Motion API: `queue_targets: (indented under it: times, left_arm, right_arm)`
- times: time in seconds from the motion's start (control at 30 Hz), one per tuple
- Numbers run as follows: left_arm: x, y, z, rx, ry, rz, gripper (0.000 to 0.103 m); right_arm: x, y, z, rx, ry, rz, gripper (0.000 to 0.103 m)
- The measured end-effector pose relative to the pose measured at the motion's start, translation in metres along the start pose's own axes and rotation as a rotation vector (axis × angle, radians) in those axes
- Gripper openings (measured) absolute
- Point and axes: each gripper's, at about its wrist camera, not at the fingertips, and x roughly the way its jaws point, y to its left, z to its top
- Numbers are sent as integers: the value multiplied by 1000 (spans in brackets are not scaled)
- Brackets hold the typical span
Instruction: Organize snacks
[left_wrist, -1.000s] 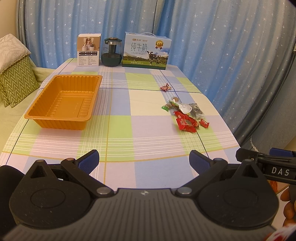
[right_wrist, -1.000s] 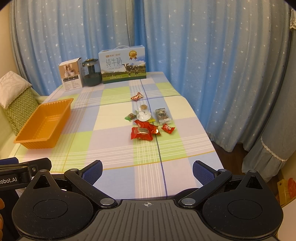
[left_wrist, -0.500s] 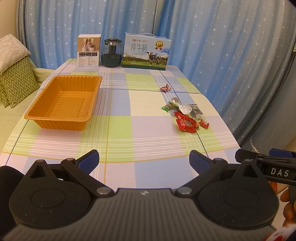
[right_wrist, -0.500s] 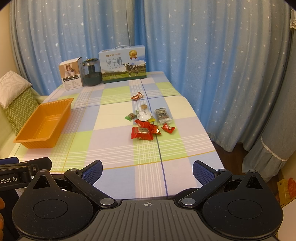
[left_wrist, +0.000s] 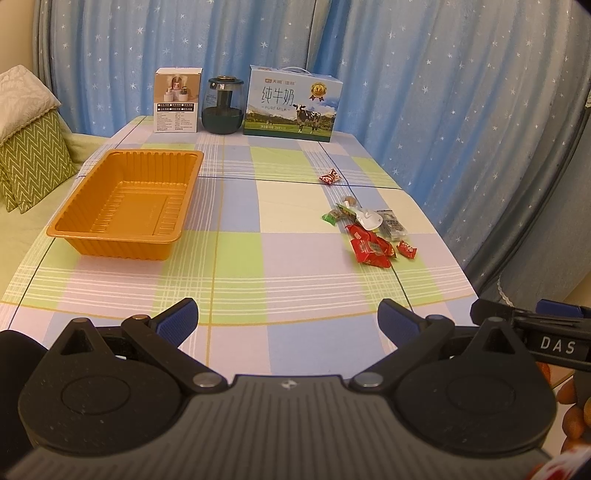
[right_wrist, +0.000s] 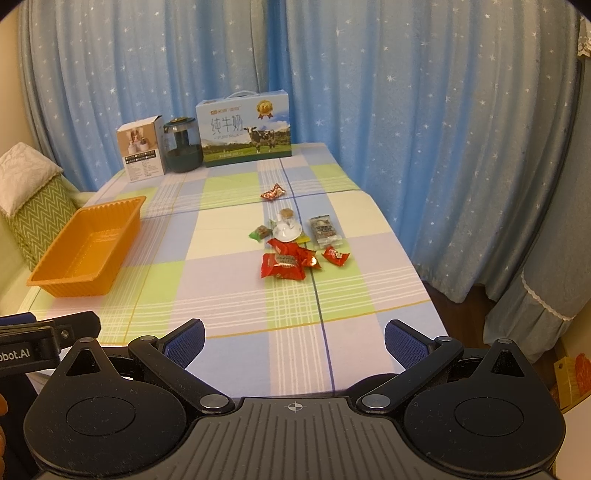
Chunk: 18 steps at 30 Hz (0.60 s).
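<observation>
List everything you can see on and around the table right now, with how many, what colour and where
Tray: one, orange, empty, table's left side.
Snack pile: several wrapped pieces, mostly red with green, white and grey, table's right side.
Lone candy: one, red, apart, beyond the pile.
Milk carton: one, blue and white, far edge.
Jar: one, dark green, left of the carton.
Small box: one, white, left of the jar.
Tablecloth: one, pastel plaid.
Curtains: blue, starred, behind.
Cushions: green zigzag under white, far left.
Left gripper: open, empty, near edge.
Right gripper: open, empty, near edge.
</observation>
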Motion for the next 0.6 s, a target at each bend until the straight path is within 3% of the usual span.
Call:
queue_targets:
  times: [0.3,0.6]
  left_arm:
    - [20,0,17,23,6,-42,103]
    - [80,-10,37,117,-1,-156,103]
  right_arm:
    - [6,-17,12,-14,-57,2,103]
    - [41,-49,38,-32,-88,29,103]
